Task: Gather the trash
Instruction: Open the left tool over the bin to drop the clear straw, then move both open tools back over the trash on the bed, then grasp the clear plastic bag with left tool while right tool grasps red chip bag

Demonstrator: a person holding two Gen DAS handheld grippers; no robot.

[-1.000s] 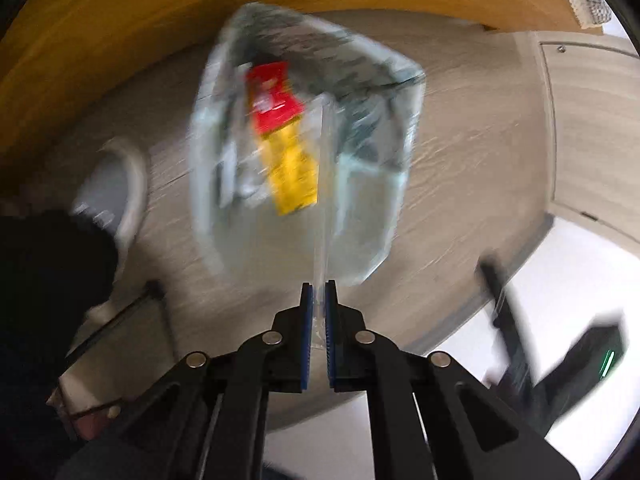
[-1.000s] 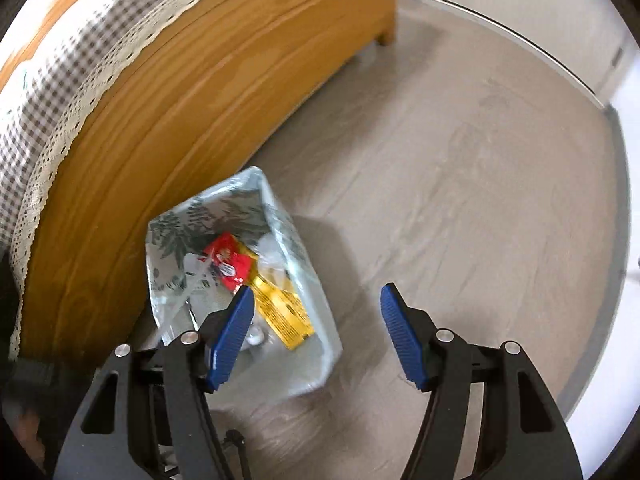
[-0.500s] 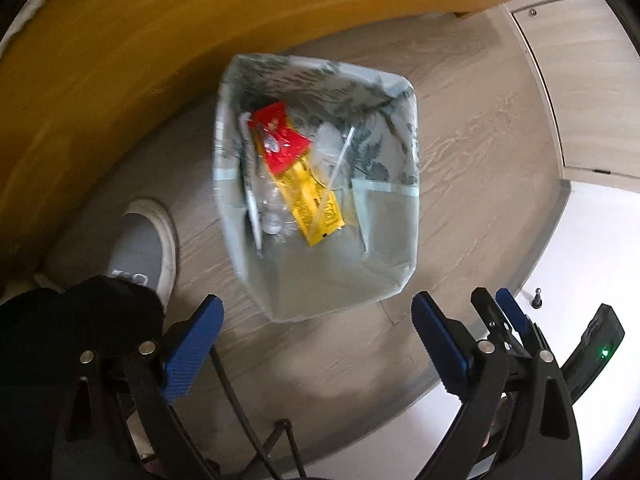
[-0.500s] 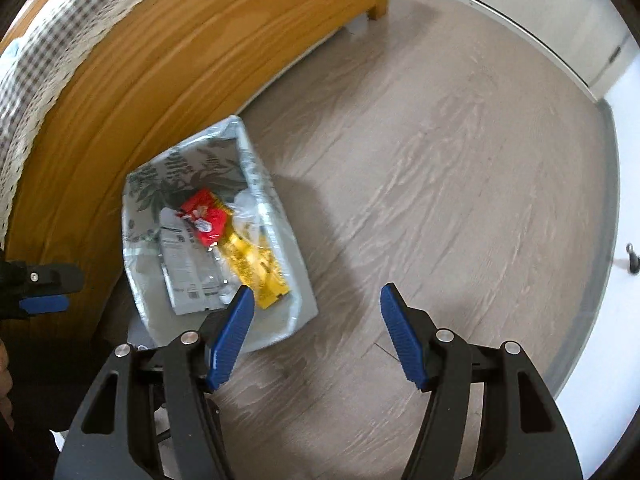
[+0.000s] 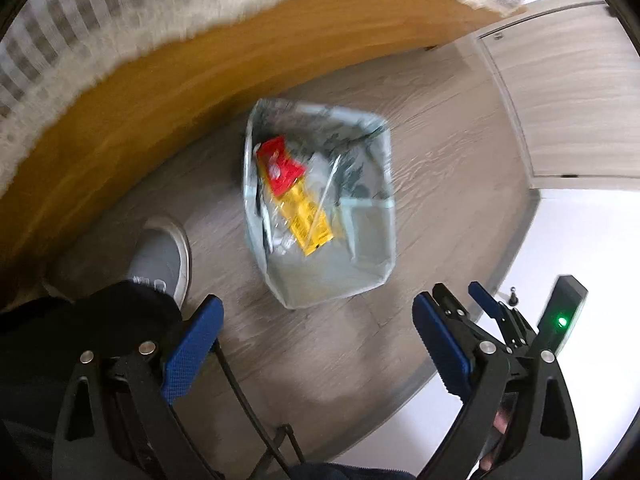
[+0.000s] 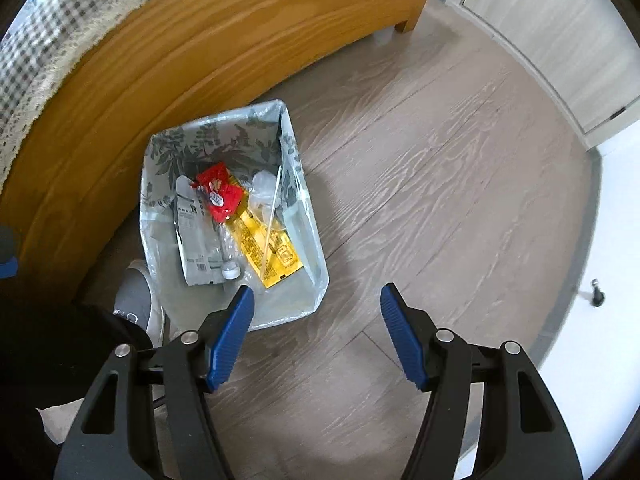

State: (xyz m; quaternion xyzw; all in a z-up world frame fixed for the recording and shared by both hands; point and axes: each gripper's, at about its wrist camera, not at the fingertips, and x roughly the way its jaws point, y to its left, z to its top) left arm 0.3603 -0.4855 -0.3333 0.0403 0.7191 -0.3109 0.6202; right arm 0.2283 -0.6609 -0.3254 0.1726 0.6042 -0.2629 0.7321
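Drop step looks done: trash bag (image 6: 280, 312) w/ red wrapper (image 6: 218, 196) & yellow packet (image 6: 270, 252) inside sits on floor (image 6: 440, 200) beside bed frame (image 6: 180, 52). Left tongs (image 5: 316, 344) & right tongs (image 6: 316, 332) both spread wide, empty, above bag. Next: scan floor for more litter.

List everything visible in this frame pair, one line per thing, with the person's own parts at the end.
Trash bag: one, pale with leaf print, open on the floor beside the bed.
Red wrapper: one, red, in the bag.
Yellow packet: one, yellow, in the bag.
Grey pouch: one, grey, in the bag.
Thin stick: one, pale, across the yellow packet.
Bed frame: one, orange wood, under a checked cover.
Floor: grey wood grain.
Shoe: one, grey, left of the bag.
Left claw: blue pads, open, empty.
Right claw: blue pads, open, empty.
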